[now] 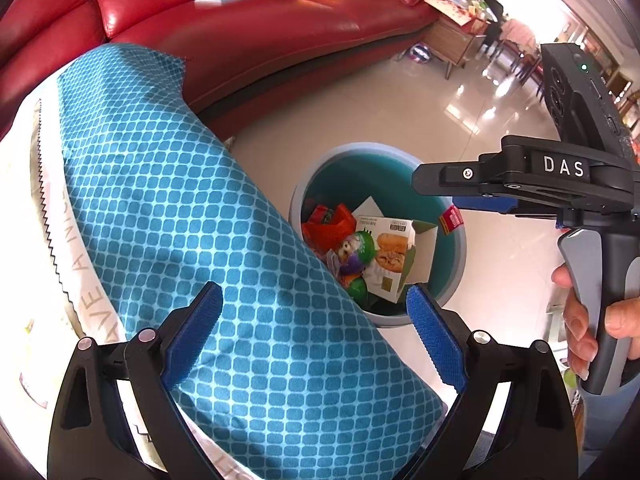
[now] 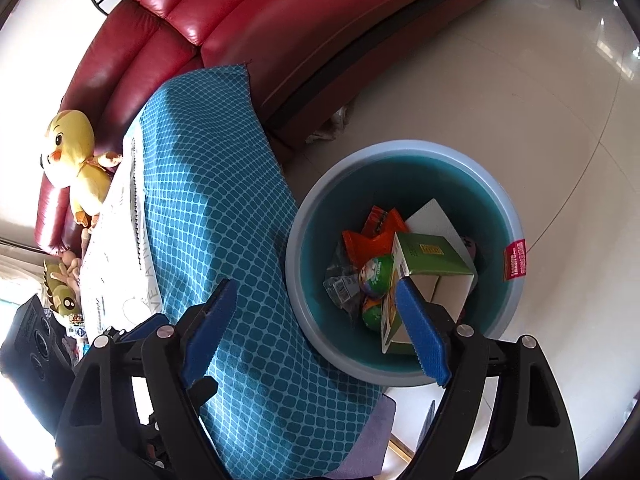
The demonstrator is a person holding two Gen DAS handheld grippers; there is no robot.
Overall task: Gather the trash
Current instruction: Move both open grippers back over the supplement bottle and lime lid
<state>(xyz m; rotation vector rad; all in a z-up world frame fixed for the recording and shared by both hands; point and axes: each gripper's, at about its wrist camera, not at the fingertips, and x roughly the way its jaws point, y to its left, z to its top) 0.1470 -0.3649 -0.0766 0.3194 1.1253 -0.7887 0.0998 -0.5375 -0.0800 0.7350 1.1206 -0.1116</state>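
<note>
risk is judged to lie mostly at the rim of the bin (image 2: 400, 148), which stands on the floor (image 2: 520, 100) just beside the surface covered with a blue patterned cloth (image 2: 224, 216). the green carton (image 2: 434, 258) is seen standing tilted in the bin, with its upper edge near the level of the rim; if more trash is dropped on it, a piece could be pushed over the rim and lost on the floor. the cloth hangs over the edge of the surface close to the bin, so it could be caught by a finger and dragged if a hand-held gripper is swept low across it.

the left hand-held gripper (image 1: 316, 332) is released, its blue pads apart, and nothing is grasped between them. the right hand-held gripper (image 2: 316, 330) is also released and empty above the bin; in the left view only its side is seen.

the trash is found inside the bin: an orange wrapper (image 2: 370, 242), a clear crumpled wrapper (image 2: 340, 284), green round packets (image 2: 378, 274), a white card (image 2: 434, 218) and the carton with a sandwich picture (image 1: 394, 254). a red label (image 2: 515, 260) is fixed at the bin's rim. no trash can be told on the cloth in these views, so the collecting is judged nearly or fully done. a red sofa (image 2: 280, 32) and a yellow plush toy (image 2: 74, 156) are behind.
</note>
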